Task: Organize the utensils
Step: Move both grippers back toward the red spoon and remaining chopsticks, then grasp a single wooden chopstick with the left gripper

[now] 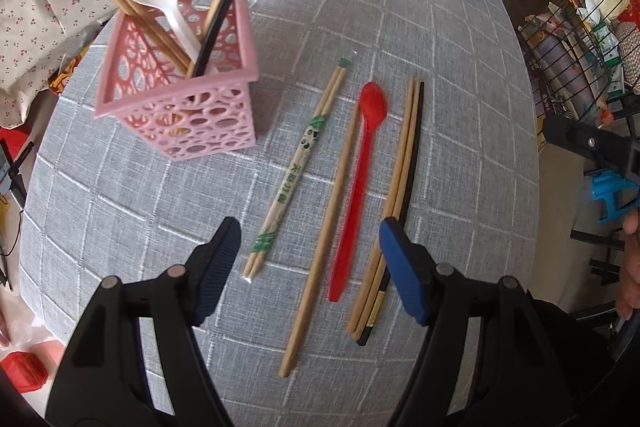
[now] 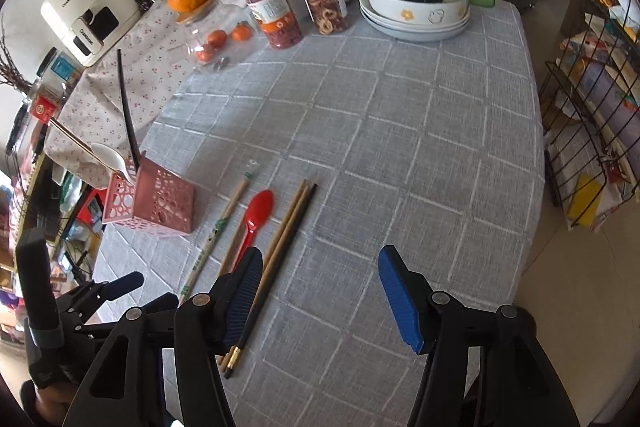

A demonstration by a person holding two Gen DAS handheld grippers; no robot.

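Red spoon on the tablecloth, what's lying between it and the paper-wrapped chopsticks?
A single bare wooden chopstick lies between the red spoon and the wrapped chopsticks, clearest in the left wrist view.

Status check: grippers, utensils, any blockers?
Left gripper open, empty, over the loose utensils. Right gripper open, empty. Red spoon, wrapped chopsticks, bare chopsticks on tablecloth; pink holder part-filled. Nothing in the way.

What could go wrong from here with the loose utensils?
1. The red spoon lies tight between a single chopstick and a chopstick bundle; the open left tool could catch a neighbour too.
2. The pink holder looks light, with tall items leaning out; a nudge might tip it.
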